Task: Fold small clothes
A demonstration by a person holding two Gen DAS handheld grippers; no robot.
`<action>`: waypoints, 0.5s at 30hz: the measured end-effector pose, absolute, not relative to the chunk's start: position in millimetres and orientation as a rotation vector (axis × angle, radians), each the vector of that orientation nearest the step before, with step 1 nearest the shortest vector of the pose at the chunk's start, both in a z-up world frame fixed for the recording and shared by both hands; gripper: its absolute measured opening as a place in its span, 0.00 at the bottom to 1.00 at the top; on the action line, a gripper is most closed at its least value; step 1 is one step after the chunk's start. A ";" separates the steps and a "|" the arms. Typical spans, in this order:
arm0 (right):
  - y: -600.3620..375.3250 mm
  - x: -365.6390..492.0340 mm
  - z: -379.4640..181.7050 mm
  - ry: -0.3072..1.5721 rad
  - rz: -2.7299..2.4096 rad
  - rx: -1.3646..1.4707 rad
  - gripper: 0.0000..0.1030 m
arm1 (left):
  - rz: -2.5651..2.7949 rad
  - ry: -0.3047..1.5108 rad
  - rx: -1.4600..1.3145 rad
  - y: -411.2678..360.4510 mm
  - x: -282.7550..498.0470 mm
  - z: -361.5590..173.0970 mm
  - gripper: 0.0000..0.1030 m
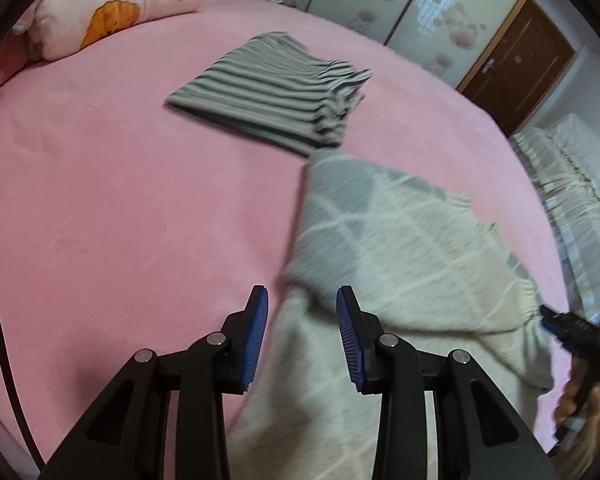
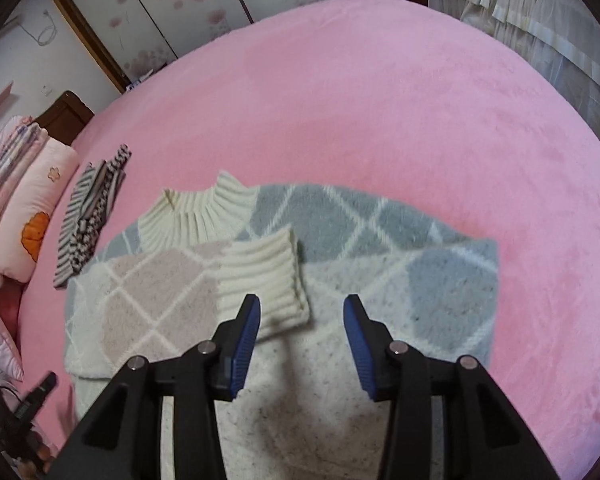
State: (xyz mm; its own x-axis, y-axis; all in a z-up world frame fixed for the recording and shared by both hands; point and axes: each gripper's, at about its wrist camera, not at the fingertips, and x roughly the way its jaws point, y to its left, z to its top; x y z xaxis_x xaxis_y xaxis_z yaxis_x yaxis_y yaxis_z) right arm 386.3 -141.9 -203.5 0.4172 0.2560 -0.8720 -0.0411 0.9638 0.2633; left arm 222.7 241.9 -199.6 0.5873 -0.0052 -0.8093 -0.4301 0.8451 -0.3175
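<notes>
Lying flat on the pink fleece bed (image 2: 380,100), cream-and-grey diamond-knit sweater (image 2: 340,240) has one sleeve crossed inward for folding; left gripper (image 1: 302,320) and right gripper (image 2: 300,324) jaws spread, empty.

Pink fleece bedsheet (image 2: 400,92) spread flat. Pale pink pillow with orange print (image 1: 112,8) at bed head. Floral frosted sliding wardrobe doors (image 1: 380,0) behind; brown wooden door (image 1: 516,68) alongside.
</notes>
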 end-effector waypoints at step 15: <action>-132.7 348.2 -199.1 1.095 0.067 0.137 0.00 | 0.265 1.056 -0.261 187.5 308.0 -238.0 0.33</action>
